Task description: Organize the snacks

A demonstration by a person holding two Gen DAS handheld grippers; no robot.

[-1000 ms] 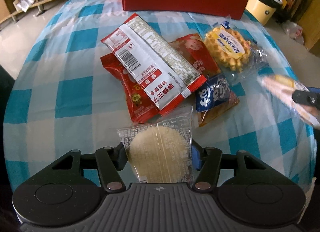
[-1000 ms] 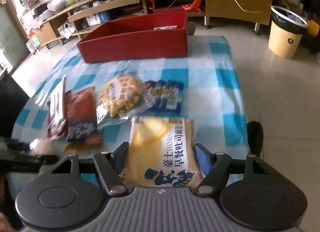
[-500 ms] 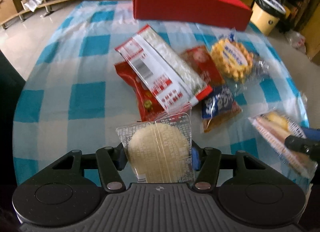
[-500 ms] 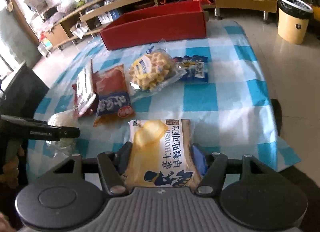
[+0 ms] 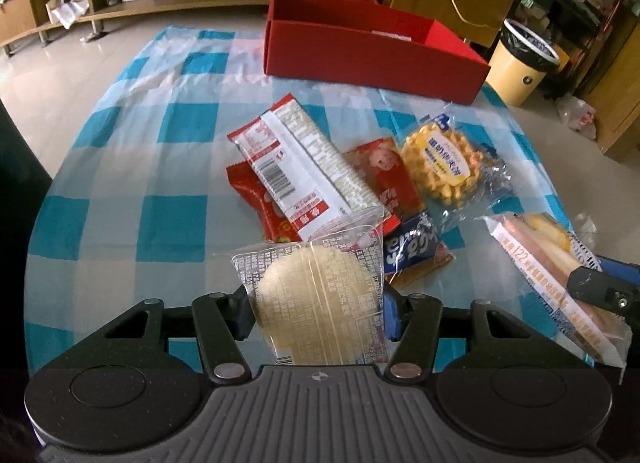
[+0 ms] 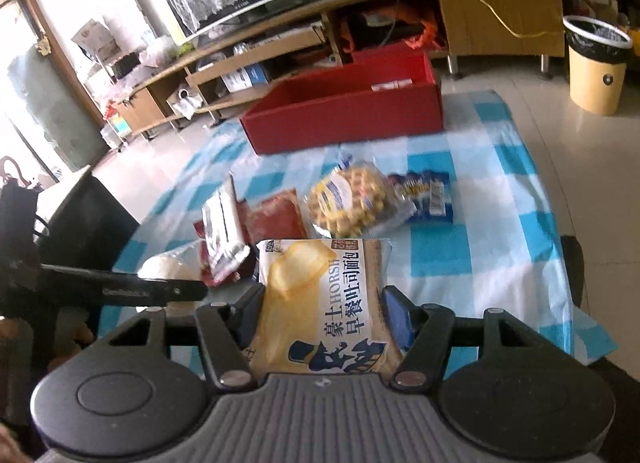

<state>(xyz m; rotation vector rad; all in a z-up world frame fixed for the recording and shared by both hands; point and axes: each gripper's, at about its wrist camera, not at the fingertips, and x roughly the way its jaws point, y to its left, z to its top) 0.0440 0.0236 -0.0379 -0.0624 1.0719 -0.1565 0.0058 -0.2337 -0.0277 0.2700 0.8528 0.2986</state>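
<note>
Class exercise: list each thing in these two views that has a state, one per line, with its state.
Left claw: shut on round cake packet.
Right claw: shut on toast bread packet.
Red box: open-topped, on the table.
Waffle packet: sealed, lying flat.
Bin: open, lined.

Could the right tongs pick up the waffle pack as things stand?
Probably not yet: the right tongs are shut on the toast bread pack. The waffle pack lies uncovered ahead of them.

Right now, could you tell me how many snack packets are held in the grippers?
2: a round cake packet in the left gripper, a toast bread packet in the right gripper. Nothing seems hidden.
</note>
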